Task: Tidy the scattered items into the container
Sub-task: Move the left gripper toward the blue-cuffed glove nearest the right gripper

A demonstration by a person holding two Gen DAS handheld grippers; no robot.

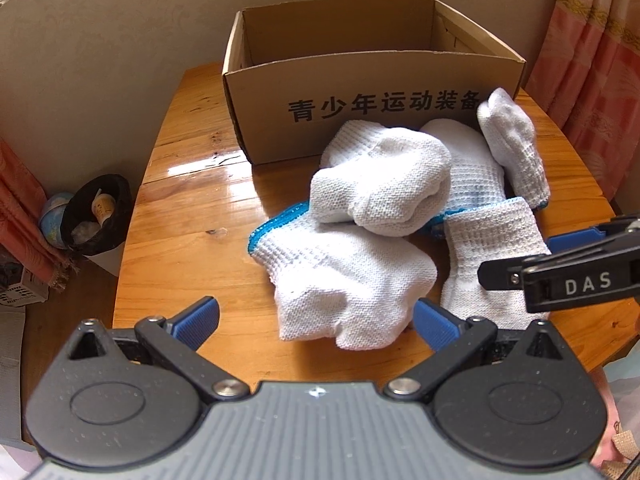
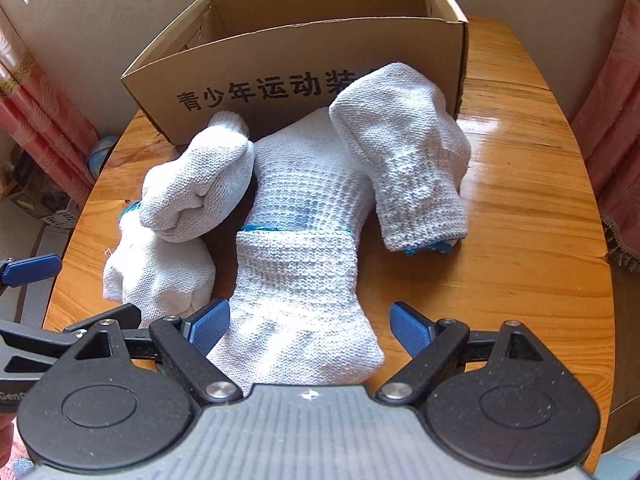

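Wooden table (image 1: 180, 208) w/ open cardboard box (image 1: 360, 128) at far end, straight ahead of both jaw pairs. Pile of white knit gloves (image 2: 296, 208) lies on table betw box & jaws, none in box. Left gripper (image 1: 316, 322) jaws wide apart, nearest glove (image 1: 344, 292) betw them; right gripper (image 2: 310, 326) jaws apart, straddling front glove (image 2: 296, 300)

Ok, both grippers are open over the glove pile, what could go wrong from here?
The gloves overlap, so a pinch on the nearest glove by the right gripper may drag a neighbour along. The left gripper and the right one sit close together and could collide. A glove leans against the cardboard box; pulling may nudge it.
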